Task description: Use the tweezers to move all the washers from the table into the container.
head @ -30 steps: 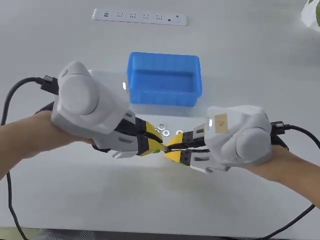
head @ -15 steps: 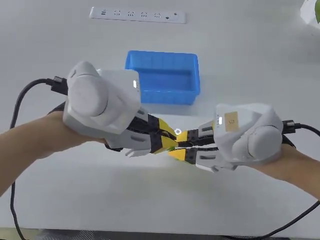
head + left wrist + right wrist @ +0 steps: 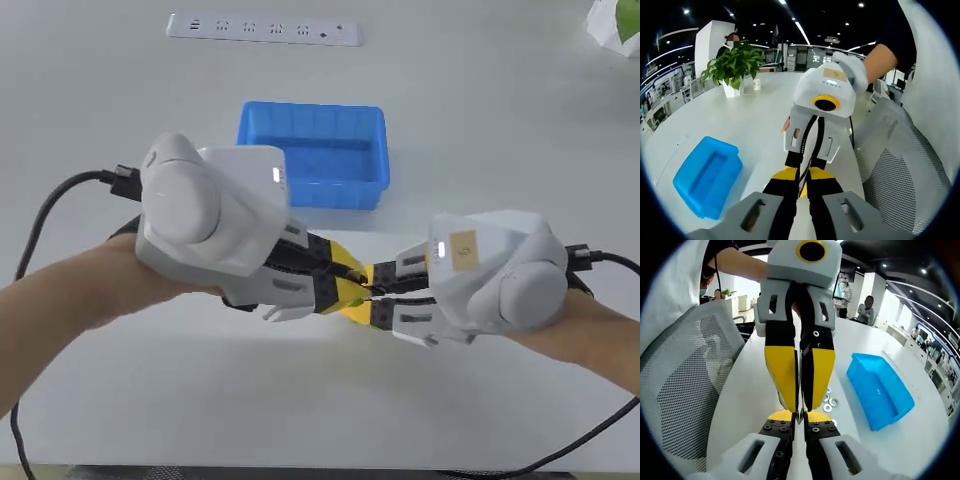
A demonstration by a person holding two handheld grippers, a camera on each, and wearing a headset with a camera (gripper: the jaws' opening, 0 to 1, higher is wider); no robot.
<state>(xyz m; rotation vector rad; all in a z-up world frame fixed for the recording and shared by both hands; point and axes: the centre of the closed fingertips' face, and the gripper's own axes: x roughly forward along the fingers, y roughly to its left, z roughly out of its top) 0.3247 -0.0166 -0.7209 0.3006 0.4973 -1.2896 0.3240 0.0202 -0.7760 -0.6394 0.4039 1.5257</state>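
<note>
Two grippers meet tip to tip over the white table, in front of the blue container.

Head view: the left gripper (image 3: 350, 283) and the right gripper (image 3: 373, 297) touch at their yellow tips above the table (image 3: 480, 120). The container (image 3: 330, 190) stands just behind them, and a power strip (image 3: 265, 28) lies farther back. Left gripper view: its own jaws are pressed close, as are the right gripper's, tip against tip. The container lies at lower left, with a potted plant (image 3: 732, 65) beyond and a mesh chair (image 3: 900, 165) on the right. Right gripper view: both pairs of jaws leave only a slit. Whether the tweezers are pinched there, or how their tips stand, cannot be told. The washers (image 3: 833, 402) lie on the table between the left gripper and the container.
</note>
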